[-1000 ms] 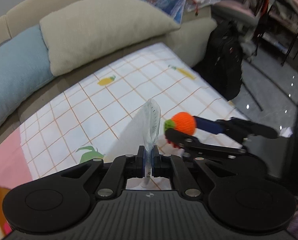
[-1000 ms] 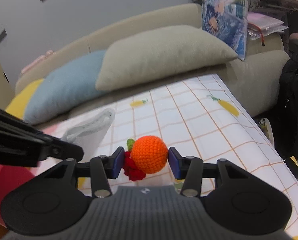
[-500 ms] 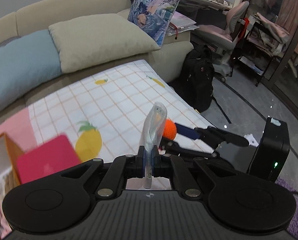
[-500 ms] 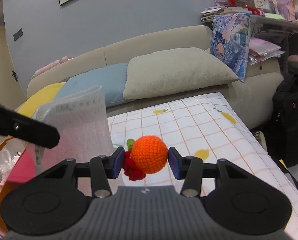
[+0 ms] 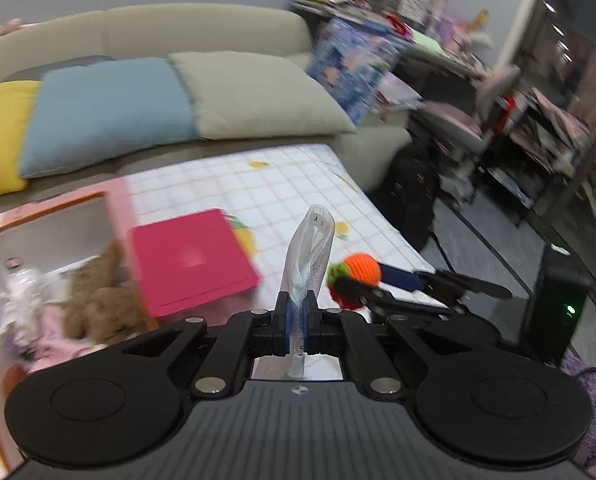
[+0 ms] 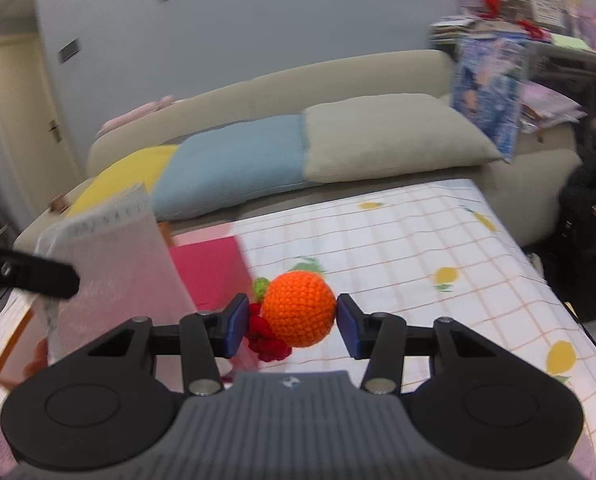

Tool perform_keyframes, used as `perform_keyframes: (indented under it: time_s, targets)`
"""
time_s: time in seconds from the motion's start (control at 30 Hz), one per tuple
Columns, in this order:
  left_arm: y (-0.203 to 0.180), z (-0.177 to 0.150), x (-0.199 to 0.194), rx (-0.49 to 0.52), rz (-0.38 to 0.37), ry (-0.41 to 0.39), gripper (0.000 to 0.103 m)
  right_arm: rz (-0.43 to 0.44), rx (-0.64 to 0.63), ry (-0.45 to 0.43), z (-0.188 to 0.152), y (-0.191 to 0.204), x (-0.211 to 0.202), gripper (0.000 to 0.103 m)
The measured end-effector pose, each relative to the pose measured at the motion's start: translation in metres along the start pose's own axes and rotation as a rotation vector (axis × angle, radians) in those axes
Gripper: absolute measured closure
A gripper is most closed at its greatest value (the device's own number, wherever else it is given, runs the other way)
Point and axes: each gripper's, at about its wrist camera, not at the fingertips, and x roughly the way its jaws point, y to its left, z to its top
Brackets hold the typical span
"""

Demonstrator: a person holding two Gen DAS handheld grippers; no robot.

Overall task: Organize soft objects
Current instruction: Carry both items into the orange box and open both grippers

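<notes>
Orange crochet ball sits clamped between the right gripper's fingers, above the checked surface, right of the pink box. The left gripper pinches a clear plastic bag upright, beside that box.

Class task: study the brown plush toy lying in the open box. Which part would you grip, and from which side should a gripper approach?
Grip the brown plush toy across its rounded upper body, coming from above. The box walls and the pink lid likely block sideways approaches, and other soft items lie beside it. Motion blur hides finer detail.
</notes>
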Motion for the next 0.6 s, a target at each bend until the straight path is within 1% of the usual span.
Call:
perform_keyframes:
  time_s: [0.1, 0.2, 0.33, 0.4, 0.5, 0.57, 0.6]
  targets:
    - [0.022, -0.004, -0.021, -0.049, 0.053, -0.048, 0.098, 0.060, -0.054, 0.015, 0.003, 0.028, -0.003, 0.055]
    - [0.044, -0.008, -0.040, -0.087, 0.131, -0.102, 0.098, 0.132, -0.101, 0.027, 0.009, 0.057, -0.002, 0.055]
    - [0.070, -0.010, -0.059, -0.099, 0.278, -0.158, 0.098, 0.203, -0.192, 0.047, 0.018, 0.095, 0.005, 0.055]
    - [0.080, -0.014, -0.062, -0.092, 0.312, -0.177, 0.098, 0.225, -0.253, 0.071, 0.023, 0.114, 0.013, 0.055]
    - [0.091, -0.021, -0.050, -0.051, 0.367, -0.164, 0.097, 0.249, -0.324, 0.159, 0.023, 0.139, 0.033, 0.055]
    - [0.099, -0.030, -0.035, -0.029, 0.406, -0.117, 0.097, 0.244, -0.350, 0.229, 0.020, 0.153, 0.050, 0.055]
    - [0.104, -0.036, -0.026, -0.039, 0.402, -0.092, 0.097, 0.247, -0.358, 0.256, 0.018, 0.158, 0.058, 0.055]
